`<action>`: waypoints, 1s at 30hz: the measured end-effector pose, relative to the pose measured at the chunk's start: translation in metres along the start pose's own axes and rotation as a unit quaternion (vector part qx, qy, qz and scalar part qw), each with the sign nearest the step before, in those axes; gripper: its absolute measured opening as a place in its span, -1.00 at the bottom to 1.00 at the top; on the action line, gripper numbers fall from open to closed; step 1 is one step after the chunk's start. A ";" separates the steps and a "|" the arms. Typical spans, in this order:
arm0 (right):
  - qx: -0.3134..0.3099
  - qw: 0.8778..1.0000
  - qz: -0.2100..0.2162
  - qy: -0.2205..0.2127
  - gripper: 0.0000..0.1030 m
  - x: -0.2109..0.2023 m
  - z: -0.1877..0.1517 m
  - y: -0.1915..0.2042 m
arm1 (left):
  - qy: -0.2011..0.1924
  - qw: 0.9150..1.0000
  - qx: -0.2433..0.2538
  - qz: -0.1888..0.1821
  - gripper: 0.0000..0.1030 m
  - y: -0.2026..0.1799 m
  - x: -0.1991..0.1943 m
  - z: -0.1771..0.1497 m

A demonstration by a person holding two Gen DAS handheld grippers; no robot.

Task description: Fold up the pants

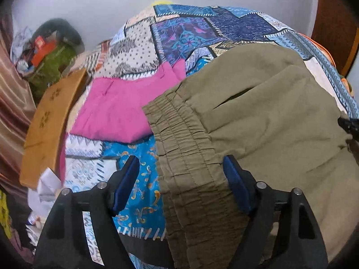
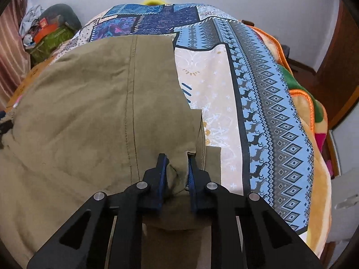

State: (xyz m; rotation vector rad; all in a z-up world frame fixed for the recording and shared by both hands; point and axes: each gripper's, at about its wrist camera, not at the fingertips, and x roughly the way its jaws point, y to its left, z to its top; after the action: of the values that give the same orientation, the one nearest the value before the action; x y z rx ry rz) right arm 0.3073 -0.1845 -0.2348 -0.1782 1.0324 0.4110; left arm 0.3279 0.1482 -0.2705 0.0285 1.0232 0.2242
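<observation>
We see the pants (image 1: pixel 258 116) lying flat on the bed (image 2: pixel 224 94); in the left wrist view the waistband points toward the left tongs (image 1: pixel 181 179). A second folded garment (image 1: pixel 116 109) lies on the bed just left of the waistband. The right tongs (image 2: pixel 177 170) sit at the pants' right edge. A blanket (image 2: pixel 303 103) lies along the bed's right side.
</observation>
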 end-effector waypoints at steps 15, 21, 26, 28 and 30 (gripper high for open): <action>0.024 1.000 0.007 0.017 -0.31 -0.040 0.024 -0.014 | 0.003 0.996 -0.043 -0.081 0.56 0.052 -0.038 0.019; 0.009 1.000 0.003 -0.022 -0.07 -0.050 0.060 -0.014 | 0.007 0.995 -0.064 -0.074 0.59 0.068 -0.014 0.049; 0.017 0.999 0.014 -0.031 -0.07 -0.026 0.096 -0.014 | 0.032 0.994 -0.066 -0.084 0.59 0.064 0.022 0.066; 0.022 0.999 0.017 -0.029 -0.07 -0.013 0.107 -0.016 | 0.045 0.992 -0.070 -0.097 0.59 0.061 0.035 0.069; 0.024 0.999 0.018 -0.021 -0.07 0.004 0.118 -0.016 | 0.055 0.990 -0.075 -0.106 0.59 0.059 0.048 0.071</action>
State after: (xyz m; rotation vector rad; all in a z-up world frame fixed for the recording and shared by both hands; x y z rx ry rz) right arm 0.4092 -0.1584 -0.1797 -0.1087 1.0042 0.4205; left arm 0.4021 0.2211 -0.2666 -0.2295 1.1087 0.1087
